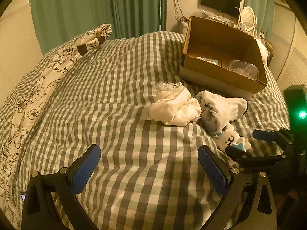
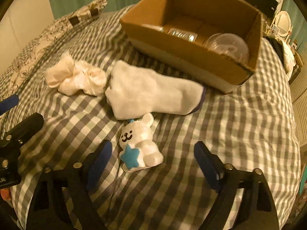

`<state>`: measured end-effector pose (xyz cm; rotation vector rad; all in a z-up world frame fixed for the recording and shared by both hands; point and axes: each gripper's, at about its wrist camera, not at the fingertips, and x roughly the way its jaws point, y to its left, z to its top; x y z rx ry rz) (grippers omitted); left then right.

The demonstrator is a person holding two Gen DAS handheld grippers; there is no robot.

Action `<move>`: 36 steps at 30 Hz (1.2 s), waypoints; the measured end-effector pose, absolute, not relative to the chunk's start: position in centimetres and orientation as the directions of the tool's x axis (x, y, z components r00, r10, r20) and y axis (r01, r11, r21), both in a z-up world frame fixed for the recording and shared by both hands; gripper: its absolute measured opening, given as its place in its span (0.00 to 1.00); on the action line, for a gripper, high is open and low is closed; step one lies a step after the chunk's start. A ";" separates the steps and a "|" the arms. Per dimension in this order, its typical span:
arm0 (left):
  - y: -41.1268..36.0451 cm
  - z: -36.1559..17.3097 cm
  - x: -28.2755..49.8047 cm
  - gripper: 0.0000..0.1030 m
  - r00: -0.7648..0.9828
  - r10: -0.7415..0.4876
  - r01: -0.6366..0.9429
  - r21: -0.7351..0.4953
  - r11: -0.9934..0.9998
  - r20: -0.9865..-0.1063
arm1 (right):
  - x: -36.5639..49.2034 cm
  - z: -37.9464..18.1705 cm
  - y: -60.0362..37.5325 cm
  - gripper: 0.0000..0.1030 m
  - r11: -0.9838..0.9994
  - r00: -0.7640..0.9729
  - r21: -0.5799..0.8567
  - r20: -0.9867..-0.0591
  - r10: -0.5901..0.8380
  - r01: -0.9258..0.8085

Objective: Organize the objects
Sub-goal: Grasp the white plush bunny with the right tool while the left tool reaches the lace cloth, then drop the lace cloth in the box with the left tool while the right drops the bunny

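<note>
With R gripper (image 2: 152, 160) fingers wide, empty, astride toy (image 2: 139, 146), I'm at pickup; next: drop, clamp, carry to box (image 2: 191, 57) at 12. L gripper (image 1: 149, 167) open, idle.

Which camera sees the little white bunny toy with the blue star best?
The right wrist view. There the small white plush bunny with a blue star lies whole and close, just ahead of the open right gripper. In the left wrist view the same bunny sits small at the side, partly hidden by that gripper.
</note>
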<state>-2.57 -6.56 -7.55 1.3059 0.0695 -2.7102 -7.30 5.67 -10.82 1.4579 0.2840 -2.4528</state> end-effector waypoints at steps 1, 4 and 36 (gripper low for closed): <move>-6.6 -7.6 -2.5 1.00 -0.615 -0.101 0.142 0.016 -0.990 -0.782 | -7.5 -11.3 5.4 0.77 -0.942 -0.442 -0.033 -0.888 -0.125 0.334; -6.7 -7.6 -2.5 1.00 -0.612 -0.097 0.143 0.011 -0.990 -0.785 | -7.9 -12.2 4.9 0.67 -0.939 -0.410 -0.039 -0.905 -0.111 0.341; -5.3 -8.8 -11.5 0.74 -0.544 0.013 0.067 -0.059 -0.996 -0.839 | -5.2 -5.8 9.4 0.52 -0.951 -0.538 0.006 -0.823 -0.180 0.309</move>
